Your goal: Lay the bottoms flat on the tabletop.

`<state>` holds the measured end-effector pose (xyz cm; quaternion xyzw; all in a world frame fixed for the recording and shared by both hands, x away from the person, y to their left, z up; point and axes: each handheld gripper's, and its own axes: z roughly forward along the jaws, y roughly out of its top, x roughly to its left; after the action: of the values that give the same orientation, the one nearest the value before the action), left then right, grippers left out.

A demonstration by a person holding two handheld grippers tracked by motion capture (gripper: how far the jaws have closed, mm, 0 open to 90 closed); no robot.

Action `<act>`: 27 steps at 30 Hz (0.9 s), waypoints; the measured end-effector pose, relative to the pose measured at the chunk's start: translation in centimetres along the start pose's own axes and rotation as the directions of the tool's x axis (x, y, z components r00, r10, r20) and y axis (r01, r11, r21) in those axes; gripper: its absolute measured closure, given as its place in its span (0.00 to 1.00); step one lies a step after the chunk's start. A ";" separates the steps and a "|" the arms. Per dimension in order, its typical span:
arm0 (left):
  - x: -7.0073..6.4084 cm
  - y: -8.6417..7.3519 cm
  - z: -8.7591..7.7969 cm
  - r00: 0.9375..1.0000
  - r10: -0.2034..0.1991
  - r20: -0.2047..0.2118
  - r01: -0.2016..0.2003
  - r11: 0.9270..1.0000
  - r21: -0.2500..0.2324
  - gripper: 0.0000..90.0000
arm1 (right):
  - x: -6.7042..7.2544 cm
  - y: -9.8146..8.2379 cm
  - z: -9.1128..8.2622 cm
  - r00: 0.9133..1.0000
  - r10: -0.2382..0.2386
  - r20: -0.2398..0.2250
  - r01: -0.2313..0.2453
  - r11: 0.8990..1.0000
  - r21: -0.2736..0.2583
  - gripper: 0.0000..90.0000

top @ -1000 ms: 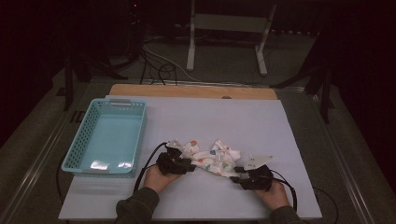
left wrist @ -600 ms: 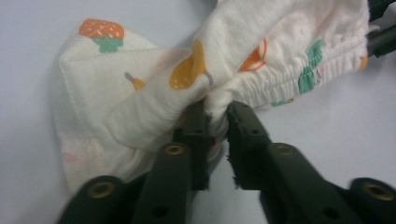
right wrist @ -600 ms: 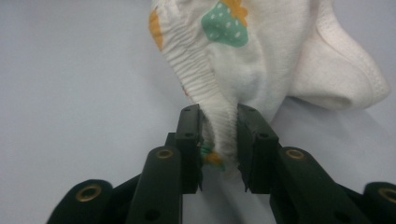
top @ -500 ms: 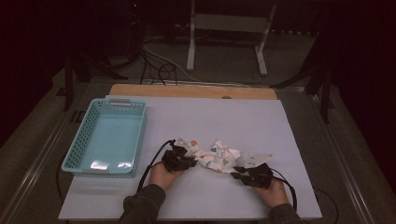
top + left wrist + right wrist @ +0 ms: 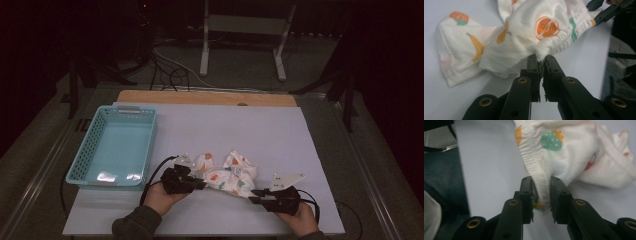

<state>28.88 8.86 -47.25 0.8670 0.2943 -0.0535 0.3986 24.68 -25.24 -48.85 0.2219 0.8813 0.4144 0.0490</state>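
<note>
A small white garment (image 5: 227, 175) printed with fruit lies bunched on the white table cover, near the front edge. My left gripper (image 5: 202, 184) holds its left side. In the left gripper view the jaws (image 5: 541, 58) have just closed and pinch a fold of the garment (image 5: 524, 32). My right gripper (image 5: 252, 195) holds the right side. In the right gripper view its jaws (image 5: 541, 181) have just closed on the ribbed elastic band of the garment (image 5: 564, 152). The held part of the cloth hangs slightly lifted between the two grippers. The right gripper's jaw tips (image 5: 604, 10) appear far off in the left gripper view.
A light blue perforated basket (image 5: 85, 150) stands at the left of the table with nothing in it. The white table cover (image 5: 240, 130) stretches beyond the garment to a wooden strip (image 5: 205, 97) at the far edge. Cables and a metal stand sit on the floor behind.
Both grippers have closed on the garment and risen a little. The cloth, lying loose before, is now gathered and drawn up between them.
</note>
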 end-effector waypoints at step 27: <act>6.9 8.8 2.6 0.923 -0.200 -0.327 0.128 0.965 -0.227 0.60 | -12.7 8.4 1.1 0.951 0.193 0.242 -0.179 0.981 -0.079 0.65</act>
<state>39.82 5.71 -45.48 0.7901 0.4358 0.0971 0.4200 39.34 -25.28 -44.50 0.3525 0.8315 0.4106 0.1257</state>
